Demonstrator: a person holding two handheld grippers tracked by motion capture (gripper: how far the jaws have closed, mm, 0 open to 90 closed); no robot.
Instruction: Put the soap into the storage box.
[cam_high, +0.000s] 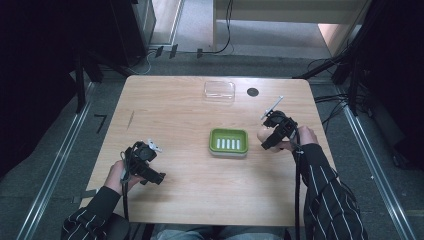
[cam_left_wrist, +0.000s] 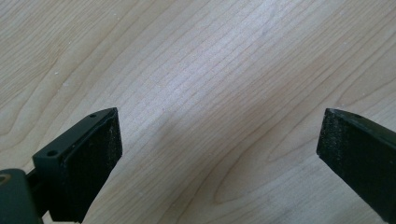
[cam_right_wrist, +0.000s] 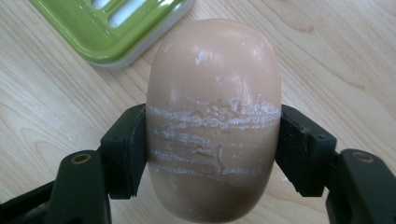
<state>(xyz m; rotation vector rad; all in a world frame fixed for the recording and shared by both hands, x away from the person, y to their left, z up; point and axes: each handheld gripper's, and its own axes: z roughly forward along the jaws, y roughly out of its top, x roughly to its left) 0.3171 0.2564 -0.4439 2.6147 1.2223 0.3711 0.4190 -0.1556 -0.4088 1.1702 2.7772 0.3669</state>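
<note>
My right gripper (cam_right_wrist: 212, 154) clamps the soap bar (cam_right_wrist: 214, 116) just right of the green soap dish (cam_high: 228, 141), ready to set it in.

Left gripper (cam_left_wrist: 219, 154) is wide open and empty over the near-left table (cam_left_wrist: 196, 70), parked clear. Probably a clear lid (cam_high: 219, 91) at the far edge; soap's underside is hidden.

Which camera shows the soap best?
The right gripper view: the soap bar sits close up, scratched, clamped between the fingers. The high view shows it as a small blob; the left gripper view shows bare table.
</note>
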